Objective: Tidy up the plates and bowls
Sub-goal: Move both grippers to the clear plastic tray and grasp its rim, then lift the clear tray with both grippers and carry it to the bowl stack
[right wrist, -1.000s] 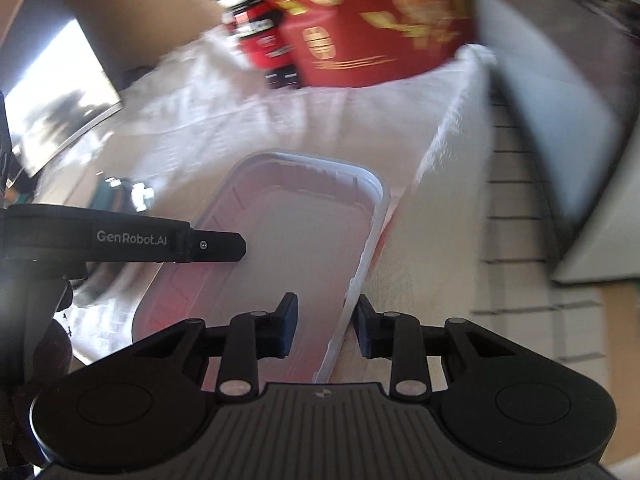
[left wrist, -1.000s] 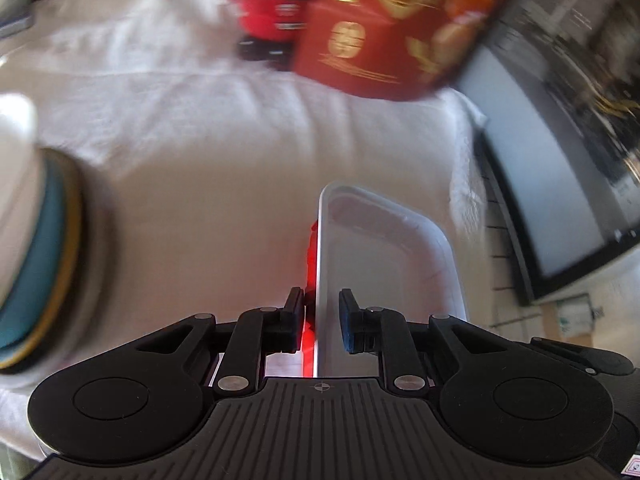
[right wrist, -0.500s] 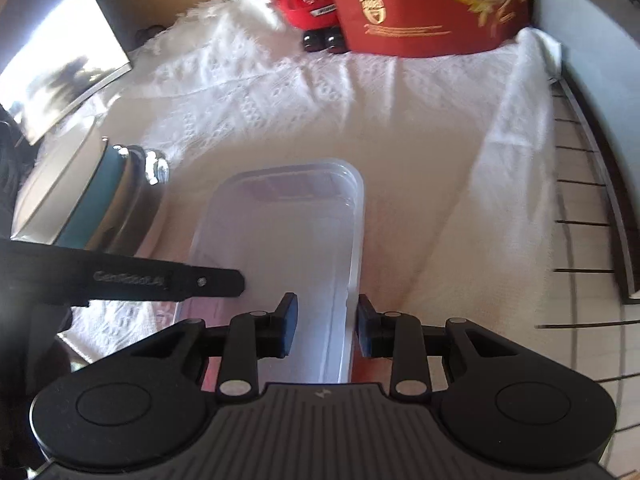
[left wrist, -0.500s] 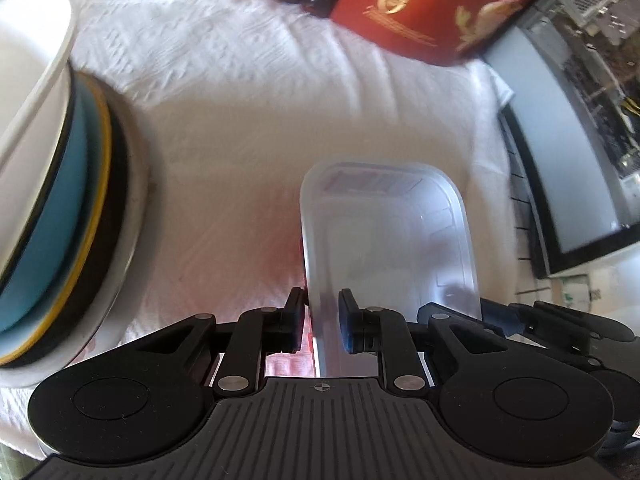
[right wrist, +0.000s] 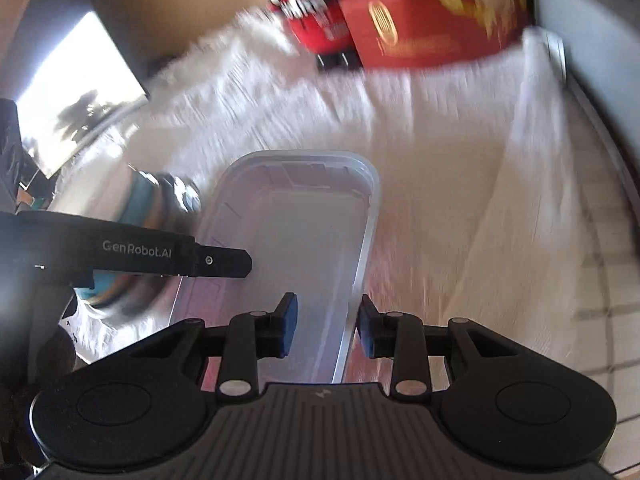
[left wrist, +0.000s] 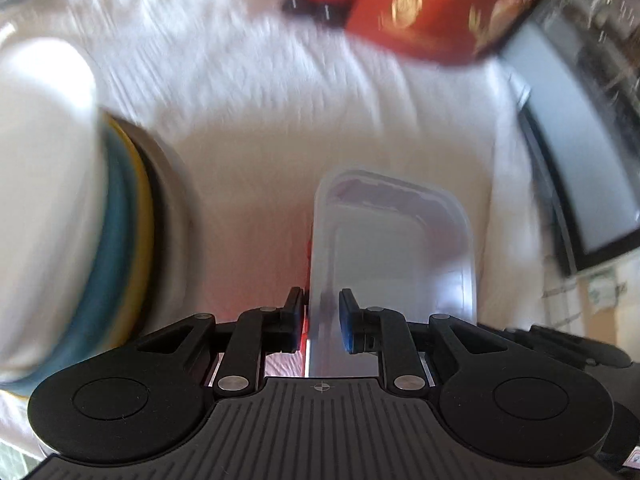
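- Two grippers clamped one clear plastic tub [left wrist: 394, 264] by opposite long walls: the left gripper [left wrist: 319, 326] closed on its left wall, the right gripper [right wrist: 325, 330] closed on its right wall, likely to keep it level.
- The stack of plates and bowls [left wrist: 60, 216] sat at nine o'clock of the tub, just beside it on the white cloth [left wrist: 260, 120].
- A red box [right wrist: 436, 16] stood at twelve o'clock, well apart.

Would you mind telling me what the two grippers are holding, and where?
Both hold the clear plastic container: left gripper on its left rim, right gripper on its right rim.
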A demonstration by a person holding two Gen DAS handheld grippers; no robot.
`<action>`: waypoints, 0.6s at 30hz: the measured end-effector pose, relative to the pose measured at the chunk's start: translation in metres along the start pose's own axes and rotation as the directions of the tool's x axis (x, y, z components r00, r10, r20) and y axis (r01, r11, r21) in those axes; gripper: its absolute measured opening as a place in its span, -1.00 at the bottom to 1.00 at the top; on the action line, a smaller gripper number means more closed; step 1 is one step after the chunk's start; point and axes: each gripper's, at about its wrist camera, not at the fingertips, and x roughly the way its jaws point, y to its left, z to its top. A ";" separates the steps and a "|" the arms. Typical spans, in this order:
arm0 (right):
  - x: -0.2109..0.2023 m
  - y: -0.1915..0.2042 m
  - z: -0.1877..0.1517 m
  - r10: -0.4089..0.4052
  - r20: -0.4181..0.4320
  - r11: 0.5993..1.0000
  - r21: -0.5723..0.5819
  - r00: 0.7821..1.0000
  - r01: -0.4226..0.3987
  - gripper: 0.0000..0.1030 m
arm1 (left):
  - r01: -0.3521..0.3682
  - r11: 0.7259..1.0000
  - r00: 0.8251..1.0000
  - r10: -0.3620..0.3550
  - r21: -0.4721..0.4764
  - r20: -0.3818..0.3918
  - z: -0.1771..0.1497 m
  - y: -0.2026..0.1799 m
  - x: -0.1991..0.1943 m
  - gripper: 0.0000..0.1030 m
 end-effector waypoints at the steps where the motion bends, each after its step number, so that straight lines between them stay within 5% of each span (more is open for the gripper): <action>1: 0.003 -0.007 -0.005 -0.006 -0.014 1.000 0.016 1.000 0.006 -0.37 | 0.017 1.000 0.999 -0.017 -0.001 -0.031 -0.003 -0.004 0.009 -0.61; 12: -0.064 -0.091 -0.031 -0.170 0.037 0.980 0.109 0.985 0.165 -0.38 | 0.196 0.958 0.980 -0.187 0.209 -0.063 0.002 -0.129 0.037 -0.54; 15: -0.079 -0.110 -0.033 -0.254 0.045 0.961 0.127 0.966 0.246 -0.36 | 0.232 0.946 0.972 -0.219 0.227 -0.083 0.000 -0.148 0.037 -0.51; 18: -0.091 -0.117 -0.031 -0.254 0.064 0.959 0.145 0.965 0.243 -0.36 | 0.250 0.950 0.967 -0.236 0.188 -0.095 0.001 -0.144 0.030 -0.51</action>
